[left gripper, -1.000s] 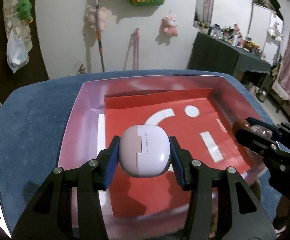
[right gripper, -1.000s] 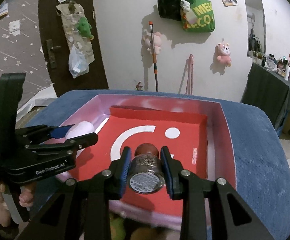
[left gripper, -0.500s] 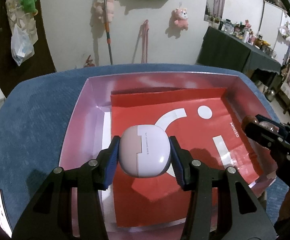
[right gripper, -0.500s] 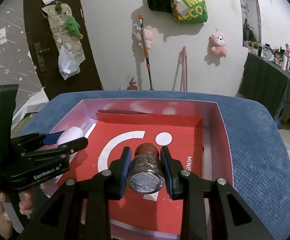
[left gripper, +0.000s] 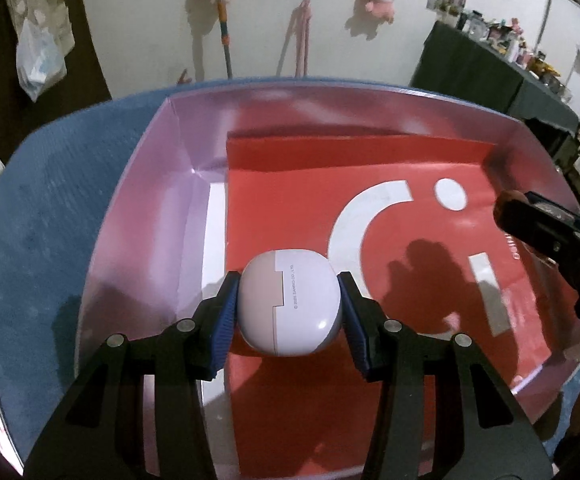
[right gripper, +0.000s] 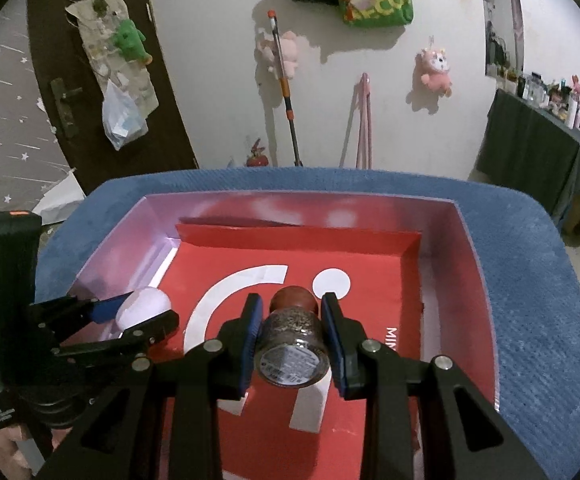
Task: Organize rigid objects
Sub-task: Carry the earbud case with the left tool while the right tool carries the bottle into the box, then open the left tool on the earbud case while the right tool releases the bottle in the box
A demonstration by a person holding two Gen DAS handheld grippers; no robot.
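My left gripper (left gripper: 288,304) is shut on a white and pale pink earbud case (left gripper: 286,304), held above the left part of a pink open box (left gripper: 142,216) lined with red paper (left gripper: 297,196). My right gripper (right gripper: 291,338) is shut on a small glass spice jar with a dark red cap (right gripper: 291,344), held lying along the fingers above the box's (right gripper: 477,280) red floor (right gripper: 373,256). The left gripper (right gripper: 138,316) with the case (right gripper: 144,306) shows at the left of the right wrist view. The right gripper (left gripper: 529,216) shows at the right edge of the left wrist view.
The box sits on a blue cushioned seat (right gripper: 537,304) (left gripper: 46,216). Behind it is a white wall with plush toys (right gripper: 433,70) and a broom (right gripper: 284,88). A dark cloth-covered table with bottles (right gripper: 541,120) stands at the right.
Both grippers have moved forward over the box and lower toward its floor, each keeping its object. The box looks larger in both views.
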